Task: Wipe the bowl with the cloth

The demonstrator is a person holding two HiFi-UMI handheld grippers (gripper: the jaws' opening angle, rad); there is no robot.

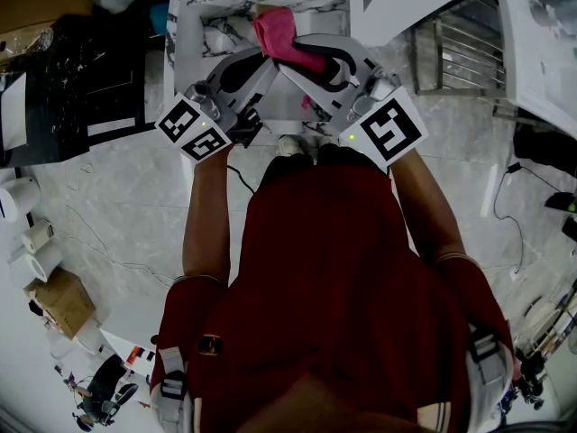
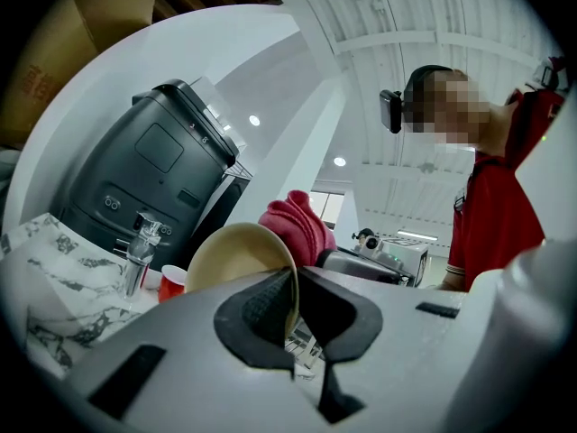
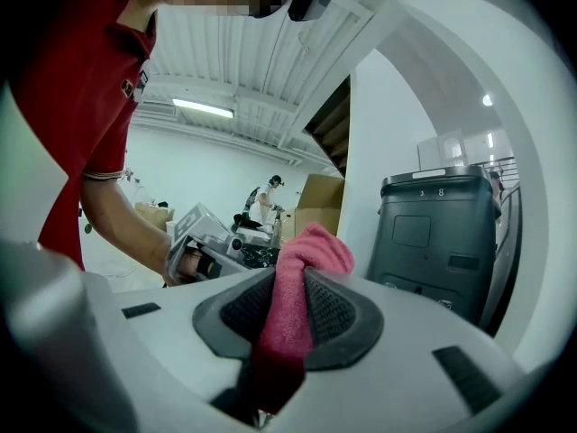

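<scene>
A beige bowl [image 2: 236, 253] stands on edge in the left gripper view, its rim pinched between the pads of my left gripper [image 2: 293, 282], which is shut on it. A pink cloth [image 3: 293, 300] is clamped in my right gripper [image 3: 290, 282], its bunched end sticking out past the jaws. In the left gripper view the cloth [image 2: 297, 222] sits just behind the bowl's upper rim, touching or nearly so. From the head view both grippers meet over the marble table, left gripper [image 1: 257, 61] and right gripper [image 1: 302, 57], with the cloth [image 1: 279, 34] between them; the bowl is hidden there.
A marble table [image 1: 194, 25] lies under the grippers, with a red cup [image 2: 171, 282] and a clear glass piece [image 2: 140, 251] on it. A dark grey machine [image 2: 153, 179] stands behind. A metal rack [image 1: 460, 48] is at the right, boxes [image 1: 59, 300] on the floor at left.
</scene>
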